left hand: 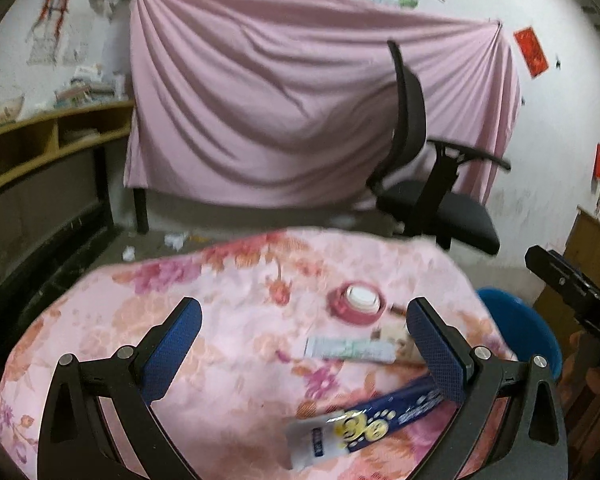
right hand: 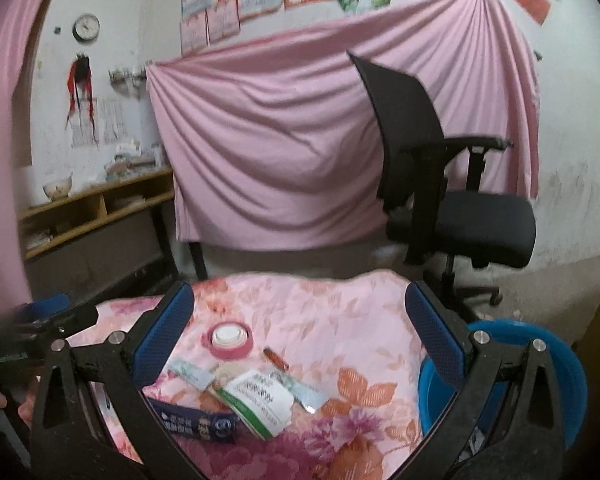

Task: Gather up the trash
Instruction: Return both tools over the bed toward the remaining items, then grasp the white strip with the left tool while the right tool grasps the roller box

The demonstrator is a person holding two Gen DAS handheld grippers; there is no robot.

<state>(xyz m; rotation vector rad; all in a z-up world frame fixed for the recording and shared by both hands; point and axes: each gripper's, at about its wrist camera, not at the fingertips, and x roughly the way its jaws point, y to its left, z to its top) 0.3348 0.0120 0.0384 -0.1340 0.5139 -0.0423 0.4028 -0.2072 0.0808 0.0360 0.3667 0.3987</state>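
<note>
Trash lies on a small table under a pink floral cloth [left hand: 204, 312] [right hand: 340, 308]. A blue and white wrapper [left hand: 360, 424] [right hand: 196, 424] is nearest. Past it lie a pale green tube [left hand: 350, 349], a white and green packet [right hand: 256, 398], a small brown stick [right hand: 276, 358] and a pink jar with a white lid [left hand: 358, 302] [right hand: 229, 338]. My left gripper [left hand: 304, 352] hovers open above the wrapper and tube, holding nothing. My right gripper [right hand: 300, 340] is open over the jar and packet, empty. A blue bin [left hand: 520, 328] [right hand: 548, 364] stands at the table's right side.
A black office chair [left hand: 424, 184] [right hand: 452, 184] stands beyond the table on the right, before a draped pink sheet [left hand: 300, 100]. A wooden shelf [left hand: 40, 140] runs along the left wall. Paper scraps [left hand: 176, 240] lie on the floor. The other gripper's body [left hand: 580, 292] shows at right.
</note>
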